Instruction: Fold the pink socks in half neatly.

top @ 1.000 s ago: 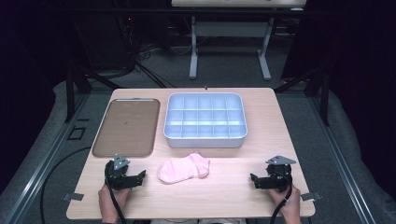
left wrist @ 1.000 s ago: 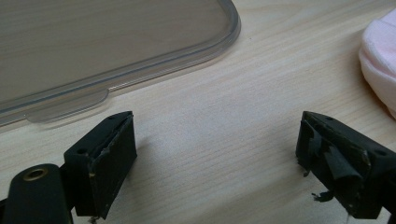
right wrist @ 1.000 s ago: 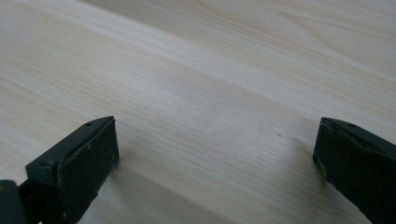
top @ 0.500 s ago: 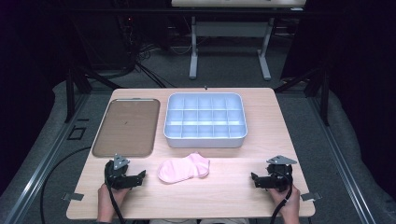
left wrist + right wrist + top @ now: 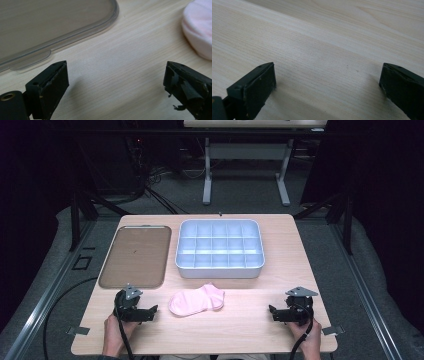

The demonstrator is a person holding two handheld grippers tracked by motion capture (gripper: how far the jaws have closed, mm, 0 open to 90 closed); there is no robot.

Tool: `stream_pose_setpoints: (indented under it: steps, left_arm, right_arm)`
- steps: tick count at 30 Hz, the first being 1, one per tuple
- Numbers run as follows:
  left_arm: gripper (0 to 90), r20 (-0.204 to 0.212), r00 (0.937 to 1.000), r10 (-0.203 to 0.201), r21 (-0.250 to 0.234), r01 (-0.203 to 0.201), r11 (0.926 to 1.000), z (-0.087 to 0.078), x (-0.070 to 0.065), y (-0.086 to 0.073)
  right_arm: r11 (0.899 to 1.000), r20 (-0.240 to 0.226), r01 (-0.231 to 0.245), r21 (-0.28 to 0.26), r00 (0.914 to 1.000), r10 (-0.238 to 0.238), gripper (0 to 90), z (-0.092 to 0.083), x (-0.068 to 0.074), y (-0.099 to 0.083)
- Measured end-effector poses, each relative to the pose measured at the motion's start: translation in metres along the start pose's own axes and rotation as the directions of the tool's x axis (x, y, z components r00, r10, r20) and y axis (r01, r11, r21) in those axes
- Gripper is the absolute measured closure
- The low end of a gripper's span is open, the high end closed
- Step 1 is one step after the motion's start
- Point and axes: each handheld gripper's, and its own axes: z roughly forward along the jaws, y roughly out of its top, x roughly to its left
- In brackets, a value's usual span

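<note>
Lab, dark curtains [image 5: 30, 180], floor cables [image 5: 150, 195]

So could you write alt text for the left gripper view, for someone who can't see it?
Two black fingers stand wide apart over a pale wooden table with nothing between them. A clear brownish tray lies at upper left, and the edge of a pink sock shows at upper right.

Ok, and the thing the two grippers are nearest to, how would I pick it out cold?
Start at the wooden table, then the pale blue divided bin at its middle. Just in front of that bin, toward the person, lies a pink sock, flat on bare wood. It is the only soft, pink thing; its neighbours are rigid trays.
</note>
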Motion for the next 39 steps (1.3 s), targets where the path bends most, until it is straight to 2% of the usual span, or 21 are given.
stream_pose_setpoints:
  steps: [1,5,8,9,10,12,13,15,17,19,20,23,25,29,33,34,35,39]
  left_arm:
    - [6.1,0.0,1.0,0.0,0.0,0.0,1.0,0.0,0.0,0.0]
    - [3.6,0.057,0.9983,0.012,-0.014,-0.011,0.9998,-0.007,-0.008,0.017]
    - [1.3,0.087,0.995,0.05,-0.023,-0.048,0.9986,-0.011,-0.019,0.032]
    - [0.7,0.087,0.995,0.05,-0.023,-0.048,0.9986,-0.011,-0.019,0.032]
    - [0.0,0.113,0.9896,0.089,-0.015,-0.088,0.996,-0.012,-0.028,0.042]
    - [0.0,0.145,0.9834,0.109,-0.026,-0.106,0.994,-0.011,-0.037,0.051]
    - [0.0,0.145,0.9834,0.109,-0.026,-0.106,0.994,-0.011,-0.037,0.051]
    - [0.0,0.166,0.9775,0.13,-0.031,-0.127,0.9915,-0.008,-0.047,0.06]
    - [0.0,0.199,0.9683,0.151,-0.044,-0.145,0.9884,-0.003,-0.06,0.071]
    - [0.0,0.216,0.9622,0.165,-0.047,-0.159,0.9862,0.002,-0.069,0.077]
    - [0.1,0.223,0.9603,0.168,-0.044,-0.162,0.9858,0.003,-0.073,0.08]
    - [2.6,0.263,0.9465,0.187,-0.039,-0.183,0.9823,0.013,-0.086,0.087]
    - [5.1,0.284,0.9395,0.191,-0.035,-0.189,0.9813,0.02,-0.093,0.091]
    - [12.0,0.32,0.9305,0.178,-0.011,-0.184,0.9828,0.033,-0.102,0.094]
    - [17.3,0.331,0.9267,0.179,0.015,-0.194,0.9808,0.042,-0.107,0.094]
    - [17.3,0.329,0.9251,0.189,0.024,-0.208,0.9778,0.045,-0.109,0.094]
    - [20.3,0.316,0.9284,0.195,0.036,-0.217,0.9754,0.048,-0.113,0.093]
    - [26.0,0.311,0.9274,0.208,0.049,-0.234,0.9709,0.05,-0.119,0.091]
  right_arm:
    - [1.0,0.0,0.0,0.0,1.0,0.0,0.3,0.0,0.0,0.0]
    - [1.0,0.003,0.0,-0.002,1.0,0.0,0.3,0.0,0.0,0.0]
    - [1.0,0.002,0.0,-0.001,1.0,0.0,0.3,0.0,0.0,0.0]
    - [1.0,0.003,0.0,-0.002,1.0,0.0,0.2,0.0,0.0,0.0]
    - [1.0,0.003,0.0,-0.002,1.0,0.0,0.3,0.0,0.0,0.0]
    - [1.0,0.0,0.0,-0.001,1.0,0.0,0.3,0.0,0.0,0.0]
    - [1.0,-0.001,0.0,-0.001,1.0,0.0,0.3,0.0,0.0,0.0]
    - [1.0,0.0,0.003,0.002,1.0,-0.003,0.3,0.0,0.0,0.0]
    - [1.0,0.001,0.002,0.001,1.0,-0.002,0.3,0.0,0.0,0.0]
    - [1.0,0.0,0.003,0.0,1.0,-0.003,0.3,0.0,0.0,0.0]
    - [1.0,0.0,0.003,0.001,1.0,-0.003,0.3,0.0,0.0,0.0]
    - [1.0,-0.001,0.004,0.001,1.0,-0.004,0.3,0.0,0.0,0.0]
    - [1.0,-0.001,0.004,0.001,1.0,-0.004,0.3,0.0,0.0,0.0]
    - [1.0,-0.001,0.004,-0.001,1.0,-0.004,0.8,0.0,0.0,0.0]
    - [1.0,-0.004,0.008,-0.001,1.0,-0.008,1.3,-0.001,0.0,0.0]
    - [1.0,-0.004,0.009,-0.001,1.0,-0.009,1.3,-0.001,0.0,0.0]
    - [1.0,-0.004,0.009,-0.001,1.0,-0.009,1.3,-0.001,0.0,0.0]
    - [1.0,-0.004,0.008,-0.002,1.0,-0.008,1.3,-0.001,0.0,0.0]
